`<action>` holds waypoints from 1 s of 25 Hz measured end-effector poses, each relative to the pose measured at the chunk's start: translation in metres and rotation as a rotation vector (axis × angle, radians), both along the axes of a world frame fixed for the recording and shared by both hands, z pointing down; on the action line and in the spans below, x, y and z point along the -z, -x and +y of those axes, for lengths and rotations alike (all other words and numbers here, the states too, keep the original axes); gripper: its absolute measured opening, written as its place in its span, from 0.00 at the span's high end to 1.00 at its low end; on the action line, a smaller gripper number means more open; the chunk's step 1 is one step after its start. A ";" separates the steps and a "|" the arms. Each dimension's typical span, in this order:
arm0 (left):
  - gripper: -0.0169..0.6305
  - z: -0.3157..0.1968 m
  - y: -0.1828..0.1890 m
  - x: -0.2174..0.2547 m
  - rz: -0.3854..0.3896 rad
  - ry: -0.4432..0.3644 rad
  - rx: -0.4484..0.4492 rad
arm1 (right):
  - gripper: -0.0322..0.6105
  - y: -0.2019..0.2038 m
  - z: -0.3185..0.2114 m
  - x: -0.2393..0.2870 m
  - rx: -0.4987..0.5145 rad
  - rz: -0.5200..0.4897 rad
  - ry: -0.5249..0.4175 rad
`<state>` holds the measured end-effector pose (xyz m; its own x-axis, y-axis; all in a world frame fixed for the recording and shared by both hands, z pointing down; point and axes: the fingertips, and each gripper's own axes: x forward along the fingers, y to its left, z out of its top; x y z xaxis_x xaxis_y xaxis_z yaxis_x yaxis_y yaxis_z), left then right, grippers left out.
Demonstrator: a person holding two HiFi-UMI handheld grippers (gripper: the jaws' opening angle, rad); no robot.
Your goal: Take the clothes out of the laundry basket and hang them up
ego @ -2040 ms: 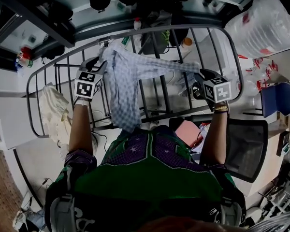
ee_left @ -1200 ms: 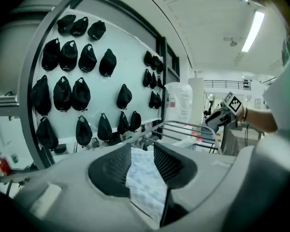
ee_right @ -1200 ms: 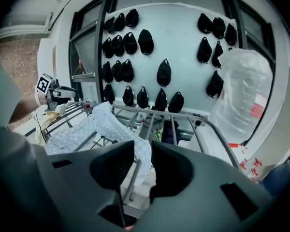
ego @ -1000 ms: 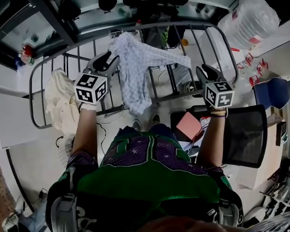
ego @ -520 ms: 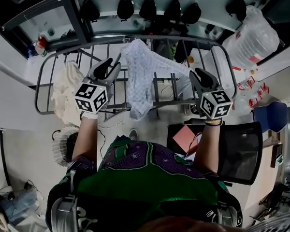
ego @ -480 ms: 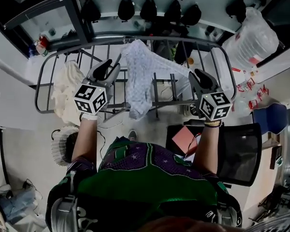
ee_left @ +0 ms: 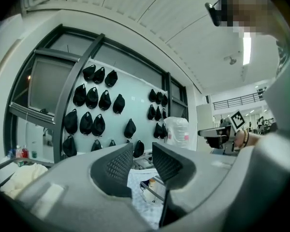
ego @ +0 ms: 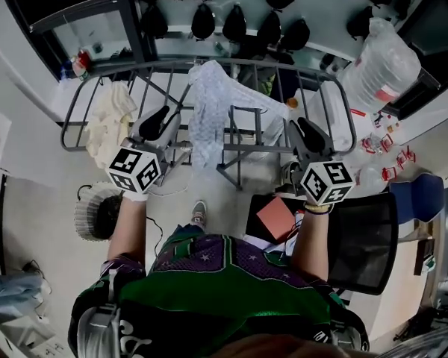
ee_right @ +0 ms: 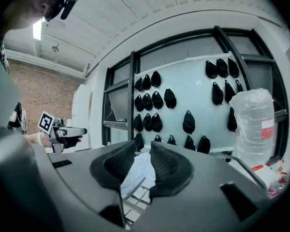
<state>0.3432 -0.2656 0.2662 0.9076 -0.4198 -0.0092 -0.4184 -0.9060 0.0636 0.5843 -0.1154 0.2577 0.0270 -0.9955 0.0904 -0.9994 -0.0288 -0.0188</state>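
A pale blue checked garment (ego: 211, 107) hangs draped over the metal drying rack (ego: 254, 64); it also shows below the jaws in the left gripper view (ee_left: 145, 190) and the right gripper view (ee_right: 137, 175). My left gripper (ego: 164, 115) (ee_left: 142, 152) is held just left of it, open, its jaws having just been closing with nothing between them. My right gripper (ego: 299, 126) (ee_right: 143, 152) is held to the garment's right, open and empty. A cream garment (ego: 109, 122) hangs on the rack's left end. The round laundry basket (ego: 95, 213) stands on the floor at the left.
Black caps (ego: 235, 21) hang on the wall behind the rack. A big clear plastic bag (ego: 377, 66) sits at the right. A black chair (ego: 362, 237) and a pink book (ego: 275, 218) lie close by my right arm.
Both grippers have drawn back from the checked garment and risen. The garment stays draped over the rack. The rack has slid lower in the head view.
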 end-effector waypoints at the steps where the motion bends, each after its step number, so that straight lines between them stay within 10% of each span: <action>1: 0.77 0.011 0.003 0.003 0.002 -0.009 0.004 | 0.79 0.003 0.009 0.003 0.000 -0.005 -0.013; 25: 0.95 0.142 0.081 0.033 0.091 -0.106 0.162 | 0.90 0.077 0.123 0.037 0.055 -0.030 -0.200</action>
<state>0.2627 -0.1231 0.2333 0.8217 -0.5525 -0.1400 -0.5560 -0.8310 0.0160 0.5076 0.0073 0.2205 -0.0275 -0.9936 -0.1093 -0.9983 0.0330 -0.0487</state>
